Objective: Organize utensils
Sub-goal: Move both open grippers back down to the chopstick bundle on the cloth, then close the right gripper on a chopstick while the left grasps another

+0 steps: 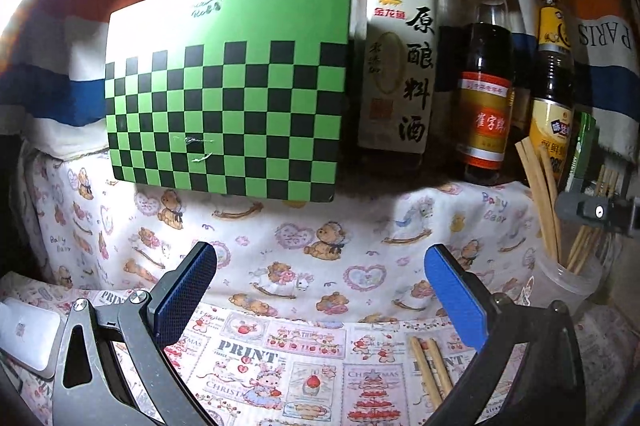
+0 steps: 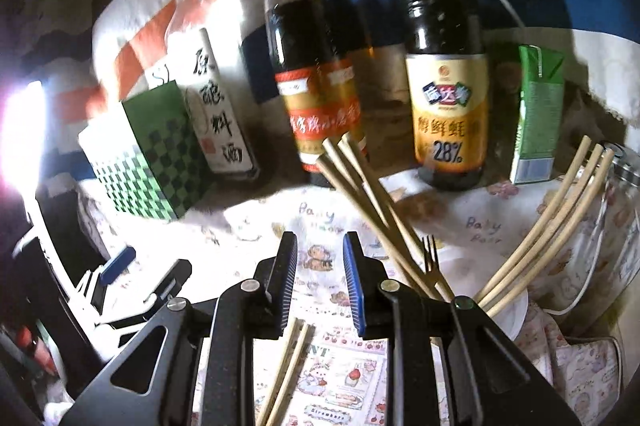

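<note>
My left gripper [image 1: 320, 266] is open and empty above the printed cloth. A pair of wooden chopsticks [image 1: 430, 370] lies on the cloth by its right finger. A clear plastic cup [image 1: 568, 282] at the right holds several chopsticks [image 1: 540, 194]. My right gripper [image 2: 320, 254] is partly open with nothing between its pads; the loose pair of chopsticks [image 2: 288, 370] lies on the cloth below it. To its right stand chopsticks [image 2: 360, 194], a fork [image 2: 432, 258] and more chopsticks [image 2: 552, 210] in cups. The right gripper [image 1: 596, 212] shows at the left wrist view's right edge.
A green checkered box [image 1: 228, 90] stands at the back left. Three sauce bottles stand in a row: a clear one [image 1: 400, 66], a dark red-capped one [image 1: 486, 86], a yellow-labelled one [image 1: 554, 82]. A green carton [image 2: 536, 114] and a glass jar [image 2: 616, 226] are at the right.
</note>
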Demonstrator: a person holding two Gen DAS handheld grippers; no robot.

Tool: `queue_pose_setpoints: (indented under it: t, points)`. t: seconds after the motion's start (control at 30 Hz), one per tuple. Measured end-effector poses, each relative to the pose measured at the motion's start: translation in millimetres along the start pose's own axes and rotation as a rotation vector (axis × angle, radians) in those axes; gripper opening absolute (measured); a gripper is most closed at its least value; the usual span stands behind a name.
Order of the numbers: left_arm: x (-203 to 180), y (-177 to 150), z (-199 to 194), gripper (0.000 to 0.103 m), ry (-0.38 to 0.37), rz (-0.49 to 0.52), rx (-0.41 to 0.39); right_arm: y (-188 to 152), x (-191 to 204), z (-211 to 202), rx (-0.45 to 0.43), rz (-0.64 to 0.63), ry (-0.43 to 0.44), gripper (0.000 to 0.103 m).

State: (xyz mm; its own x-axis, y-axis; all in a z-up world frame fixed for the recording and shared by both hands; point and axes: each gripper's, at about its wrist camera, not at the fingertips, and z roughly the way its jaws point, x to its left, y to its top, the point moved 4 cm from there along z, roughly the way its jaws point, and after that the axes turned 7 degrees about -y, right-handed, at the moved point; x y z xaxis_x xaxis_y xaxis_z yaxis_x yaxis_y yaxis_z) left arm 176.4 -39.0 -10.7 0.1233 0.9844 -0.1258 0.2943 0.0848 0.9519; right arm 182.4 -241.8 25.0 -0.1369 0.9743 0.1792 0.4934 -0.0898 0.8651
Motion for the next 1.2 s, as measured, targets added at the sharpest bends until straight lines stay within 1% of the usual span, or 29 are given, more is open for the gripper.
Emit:
queue_pose_setpoints:
  t: [0.07, 0.1, 0.13, 0.17, 0.23, 0.4, 0.47, 0.63, 0.67, 0.73, 0.8, 0.87, 0.93, 1.0, 1.07, 1.2]
  points:
    - [5, 0, 2, 0.103, 0.007, -0.014, 0.003, -3, 4, 2, 0.022, -0.01, 0.009, 0.031]
    - [9, -1, 3, 0.103, 0.012, -0.026, 0.007, -4, 5, 4, 0.033, -0.011, 0.016, 0.036]
    - [13, -2, 4, 0.103, 0.018, -0.043, 0.013, -6, 6, 5, 0.047, -0.01, 0.021, 0.038]
    - [17, -2, 5, 0.103, 0.023, -0.059, 0.018, -7, 7, 7, 0.061, -0.009, 0.01, 0.038]
    - [25, -4, 7, 0.103, 0.033, -0.088, 0.027, -11, 8, 12, 0.097, -0.015, -0.038, 0.038]
    - [42, -7, 12, 0.103, 0.052, -0.151, 0.049, -31, 17, 35, 0.236, -0.029, -0.051, 0.038]
    - [47, -7, 12, 0.103, 0.059, -0.164, 0.051, -44, 25, 49, 0.289, -0.062, -0.058, 0.038]
    - [52, -8, 10, 0.103, 0.069, -0.17, 0.06, -76, 40, 76, 0.371, -0.138, -0.088, 0.028]
    - [53, -8, 11, 0.103, 0.066, -0.171, 0.063, -80, 40, 80, 0.385, -0.136, -0.089, 0.027]
    - [51, -9, 12, 0.103, 0.038, -0.186, 0.073, -87, 39, 86, 0.414, -0.123, -0.081, 0.024]
    - [51, -10, 12, 0.103, 0.017, -0.205, 0.073, -94, 37, 92, 0.461, -0.095, -0.048, 0.019]
    - [50, -10, 12, 0.103, 0.014, -0.203, 0.073, -99, 33, 98, 0.495, -0.05, -0.016, 0.018]
    - [50, -10, 12, 0.103, 0.016, -0.198, 0.073, -100, 32, 100, 0.496, -0.041, -0.014, 0.017]
    - [49, -10, 13, 0.103, 0.013, -0.199, 0.077, -100, 32, 100, 0.479, -0.057, -0.024, 0.016]
    - [47, -11, 13, 0.103, 0.009, -0.197, 0.083, -102, 38, 104, 0.486, -0.07, -0.024, 0.016]
    - [42, -10, 11, 0.103, 0.008, -0.19, 0.08, -106, 54, 113, 0.505, -0.113, -0.084, 0.013]
